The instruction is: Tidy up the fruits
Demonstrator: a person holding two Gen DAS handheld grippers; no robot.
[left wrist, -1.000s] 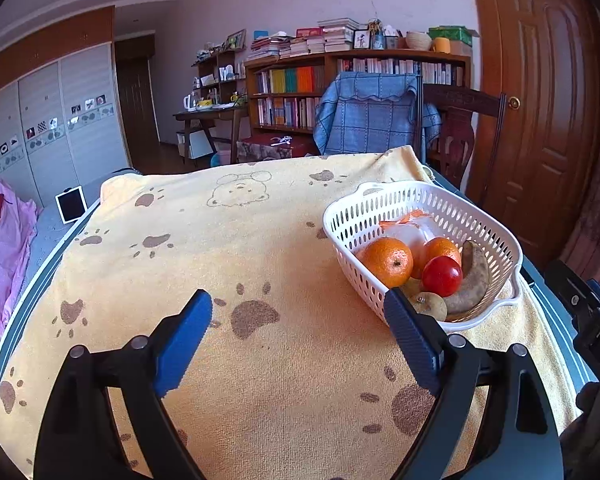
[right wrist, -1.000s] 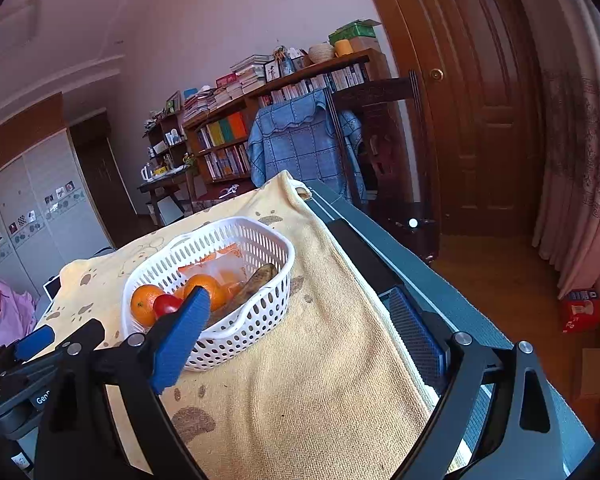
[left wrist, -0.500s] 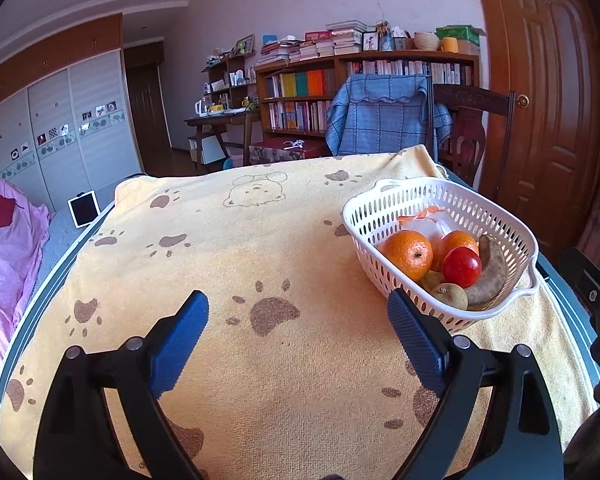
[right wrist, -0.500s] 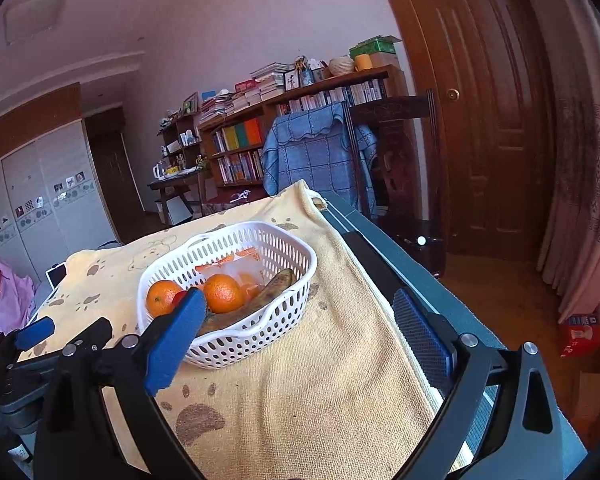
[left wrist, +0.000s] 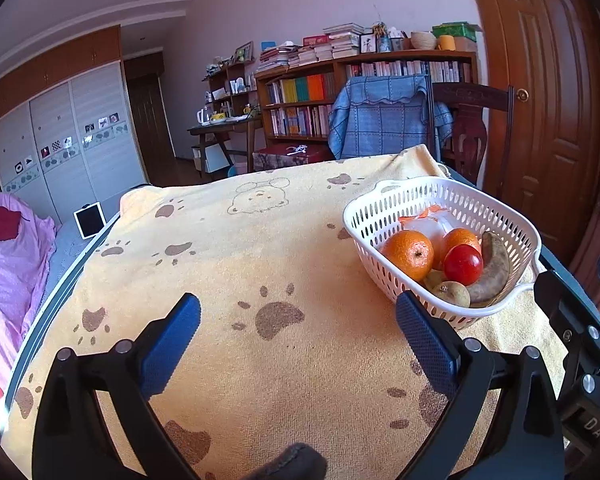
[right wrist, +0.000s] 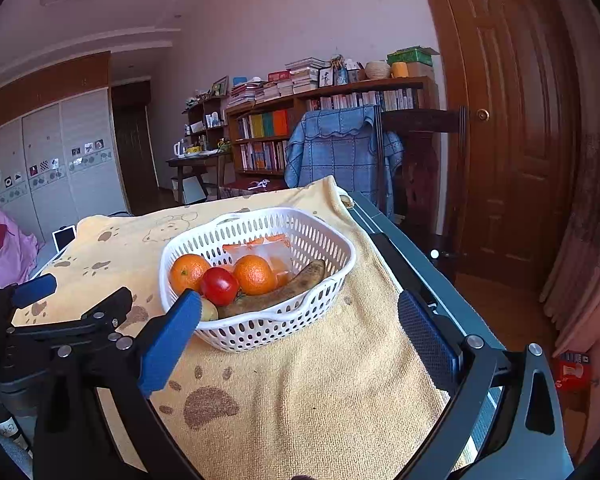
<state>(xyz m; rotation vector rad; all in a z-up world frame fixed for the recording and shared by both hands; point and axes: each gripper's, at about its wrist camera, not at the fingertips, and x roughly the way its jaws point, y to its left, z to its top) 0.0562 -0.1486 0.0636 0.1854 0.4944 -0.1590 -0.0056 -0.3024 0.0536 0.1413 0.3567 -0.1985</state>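
The left gripper (left wrist: pixel 298 332) and right gripper (right wrist: pixel 300 330) are both opening wide, nothing between their blue pads. The white perforated plastic basket (right wrist: pixel 328 276) sits near the right edge of the yellow paw-print towel (left wrist: pixel 240 264), holding two oranges (right wrist: pixel 188 272), a red tomato (right wrist: pixel 219 286) and a browned banana (right wrist: pixel 284 286). The towel left of the basket lies bare.

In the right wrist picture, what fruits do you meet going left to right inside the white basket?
Inside the white basket: left orange → red tomato → right orange → brown overripe banana. A small yellowish fruit is mostly hidden behind the gripper finger, so it is left out.
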